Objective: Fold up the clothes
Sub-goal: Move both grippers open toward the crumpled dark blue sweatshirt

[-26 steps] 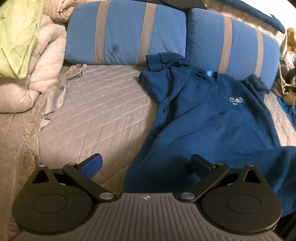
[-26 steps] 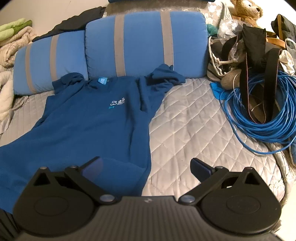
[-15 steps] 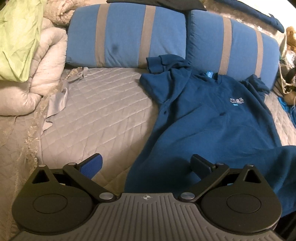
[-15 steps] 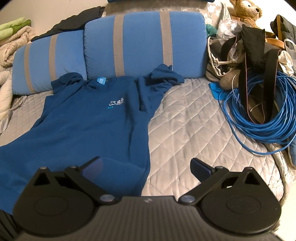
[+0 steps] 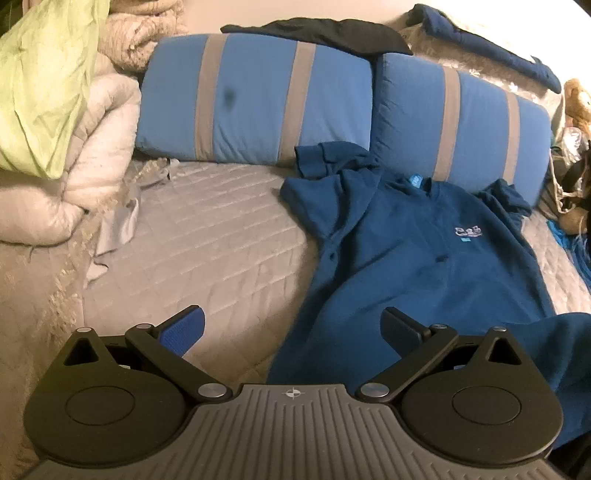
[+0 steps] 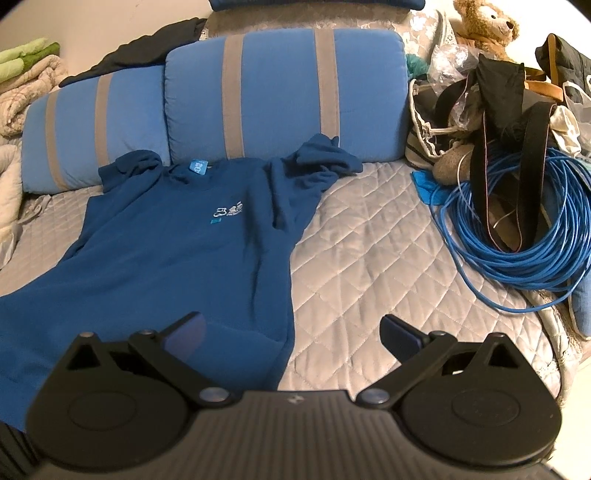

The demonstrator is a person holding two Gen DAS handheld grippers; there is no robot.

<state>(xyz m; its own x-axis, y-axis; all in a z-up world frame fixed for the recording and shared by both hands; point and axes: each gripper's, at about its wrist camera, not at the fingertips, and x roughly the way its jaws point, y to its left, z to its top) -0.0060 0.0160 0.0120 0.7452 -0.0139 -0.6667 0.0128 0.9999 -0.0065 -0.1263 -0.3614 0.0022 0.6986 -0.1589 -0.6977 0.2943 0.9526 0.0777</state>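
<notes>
A dark blue shirt (image 5: 417, 266) lies spread face up on the grey quilted bed cover (image 5: 207, 236), its collar toward the 2 blue pillows with grey stripes (image 5: 258, 99) at 12 o'clock and its hem running down toward 6 o'clock. In the left wrist view the shirt fills the area from 1 to 5 o'clock, with 1 sleeve bunched against the pillows near 12 o'clock. The left gripper (image 5: 293, 328) hovers above the bed with its jaws spread wide and nothing between them; its right finger is over the shirt's lower edge, its left finger over bare quilt. In the right wrist view the shirt (image 6: 177, 258) stretches from 11 down to 8 o'clock, a small pale logo (image 6: 227, 211) on its chest. The right gripper (image 6: 291, 330) is likewise wide open and empty, its left finger above the shirt's hem and its right finger above the quilt. A coil of blue cable (image 6: 517, 236) sits at 3 o'clock, well apart from the shirt, with a teddy bear (image 6: 484, 22) at 1 o'clock. A pale rolled duvet (image 5: 74, 158) lies at 9 o'clock in the left view.
</notes>
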